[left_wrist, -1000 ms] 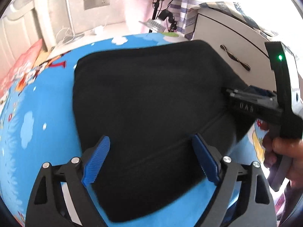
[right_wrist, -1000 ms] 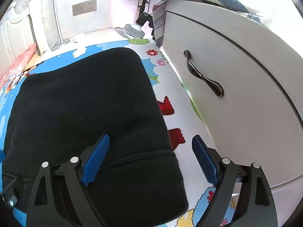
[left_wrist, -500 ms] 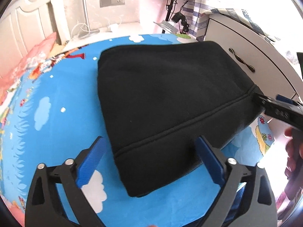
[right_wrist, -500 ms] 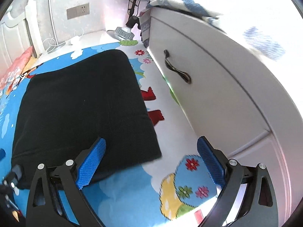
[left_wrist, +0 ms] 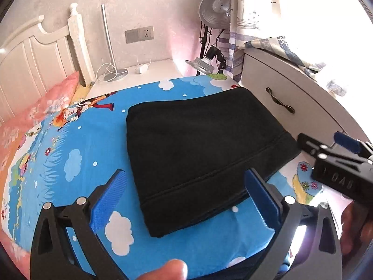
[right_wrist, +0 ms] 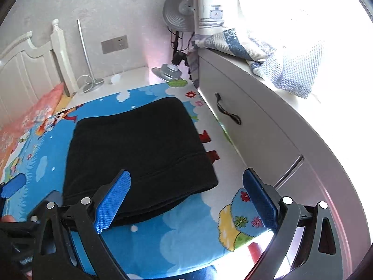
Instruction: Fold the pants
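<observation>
Folded black pants [left_wrist: 200, 149] on cartoon bedsheet [left_wrist: 70, 163], white dresser [right_wrist: 268, 126] beside, both tools [left_wrist: 184, 196] [right_wrist: 186, 198] spread apart, empty.

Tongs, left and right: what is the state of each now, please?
Left tongs: open, holding nothing.
Right tongs: open, holding nothing.

- The pants [left_wrist: 200, 144] are black cloth, matt and a little fuzzy, like fleece.
- The bedsheet [left_wrist: 70, 163] is smooth printed cloth with a light shine.
- The left gripper [left_wrist: 186, 200] has matt black plastic arms, bright metal screws and 2 blue pads [left_wrist: 107, 203] with a ribbed, rough surface.
- The cabinet [right_wrist: 268, 140] looks like painted white wood, smooth, with a dark metal handle [right_wrist: 227, 112].
- The lamp [left_wrist: 215, 9] is shiny grey metal.
</observation>
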`<state>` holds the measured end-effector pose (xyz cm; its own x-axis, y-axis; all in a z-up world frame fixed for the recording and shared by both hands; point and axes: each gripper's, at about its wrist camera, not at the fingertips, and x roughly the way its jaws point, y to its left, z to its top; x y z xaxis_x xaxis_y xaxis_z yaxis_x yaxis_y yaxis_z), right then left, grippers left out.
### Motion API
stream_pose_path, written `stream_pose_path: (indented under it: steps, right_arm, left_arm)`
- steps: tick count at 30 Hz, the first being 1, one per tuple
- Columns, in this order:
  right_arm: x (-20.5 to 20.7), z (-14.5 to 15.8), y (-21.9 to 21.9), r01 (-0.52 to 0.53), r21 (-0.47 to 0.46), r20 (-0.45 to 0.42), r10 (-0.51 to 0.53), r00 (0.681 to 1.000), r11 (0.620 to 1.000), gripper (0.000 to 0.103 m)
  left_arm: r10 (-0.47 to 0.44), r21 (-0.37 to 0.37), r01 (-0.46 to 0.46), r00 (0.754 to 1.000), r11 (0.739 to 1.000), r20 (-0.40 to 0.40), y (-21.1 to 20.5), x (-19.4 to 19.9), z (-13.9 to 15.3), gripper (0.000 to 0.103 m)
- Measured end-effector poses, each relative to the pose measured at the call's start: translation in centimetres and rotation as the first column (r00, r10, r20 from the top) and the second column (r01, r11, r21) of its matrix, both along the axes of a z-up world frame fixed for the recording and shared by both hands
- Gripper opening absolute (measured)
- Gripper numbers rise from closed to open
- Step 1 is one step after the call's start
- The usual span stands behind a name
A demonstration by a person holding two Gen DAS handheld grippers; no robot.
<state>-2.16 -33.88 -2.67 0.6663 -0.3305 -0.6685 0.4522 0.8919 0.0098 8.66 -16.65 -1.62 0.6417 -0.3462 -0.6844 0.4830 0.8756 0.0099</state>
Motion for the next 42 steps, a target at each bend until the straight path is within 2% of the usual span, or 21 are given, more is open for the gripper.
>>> stream_pose_path:
  steps: [5,16,28,42]
  right_arm:
    - [-0.2,0.0,0.9,-0.018,-0.033,0.000,0.018,1.000,0.999,0.094]
    - [-0.3,-0.2,0.9,-0.025,-0.025,0.005,0.026,1.000,0.999,0.094]
    - [-0.7,0.1,1.1,-0.048,-0.013,0.022,0.048,0.999,0.999,0.094]
    - [-0.7,0.1,1.2,-0.055,-0.019,0.018,0.055,0.998,0.998,0.094]
  left_arm:
    - [0.048,0.009,-0.048,0.999,0.999,-0.007,0.4,0.2,-0.1,0.101]
    - [0.047,-0.009,-0.047,0.999,0.999,-0.020,0.6,0.2,-0.1,0.101]
    - [0.090,0.007,-0.090,0.996,0.996,-0.022,1.3,0.6,-0.5,0.101]
    - [0.086,0.005,-0.086,0.996,0.996,-0.030,1.2,0.6,-0.6,0.101]
